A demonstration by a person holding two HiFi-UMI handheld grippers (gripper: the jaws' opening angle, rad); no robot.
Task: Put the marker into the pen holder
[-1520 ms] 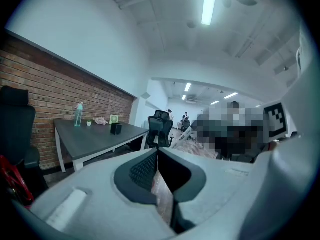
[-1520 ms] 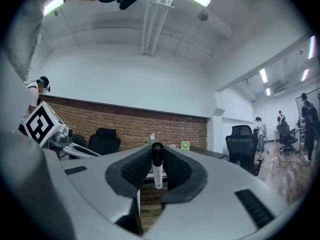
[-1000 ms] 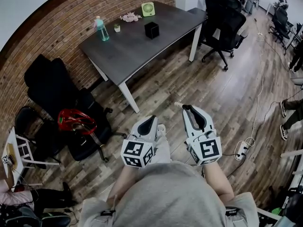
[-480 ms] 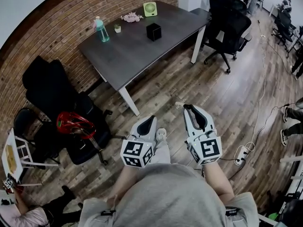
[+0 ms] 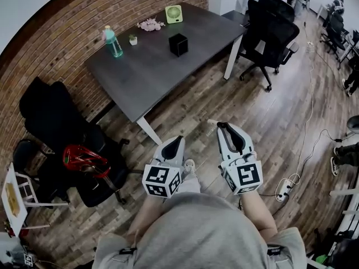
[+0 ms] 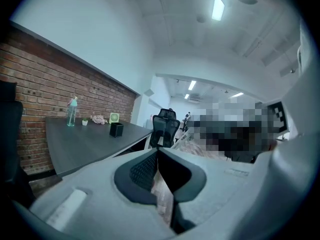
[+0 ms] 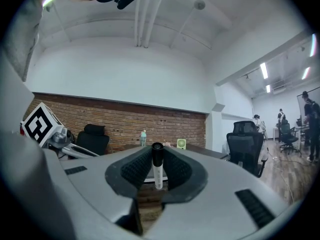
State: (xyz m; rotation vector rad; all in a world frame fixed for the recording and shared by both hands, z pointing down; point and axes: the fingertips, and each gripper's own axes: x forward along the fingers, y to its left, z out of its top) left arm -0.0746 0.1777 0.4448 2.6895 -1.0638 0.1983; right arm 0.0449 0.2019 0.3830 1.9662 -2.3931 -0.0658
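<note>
The pen holder (image 5: 178,44), a small black cube, stands on the dark grey table (image 5: 151,66) far ahead of me; the left gripper view also shows this pen holder (image 6: 116,129). Held low in front of my body, my right gripper (image 5: 222,128) is shut on a white marker (image 5: 212,123) that sticks out leftward from its tip. In the right gripper view the marker (image 7: 157,166) stands upright between the pads, black cap on top. My left gripper (image 5: 178,140) is level with it, jaws pressed together with nothing between them (image 6: 156,151).
On the table stand a teal bottle (image 5: 113,41), a small plant pot (image 5: 133,40) and a green fan (image 5: 174,14). Black office chairs (image 5: 272,29) stand at its right end. A chair bearing a red helmet (image 5: 84,158) is at left. A power strip (image 5: 283,188) lies on the wood floor.
The view has shifted a little: the table and chairs sit slightly further left and lower in the picture. Both grippers keep their pose, the marker still held.
</note>
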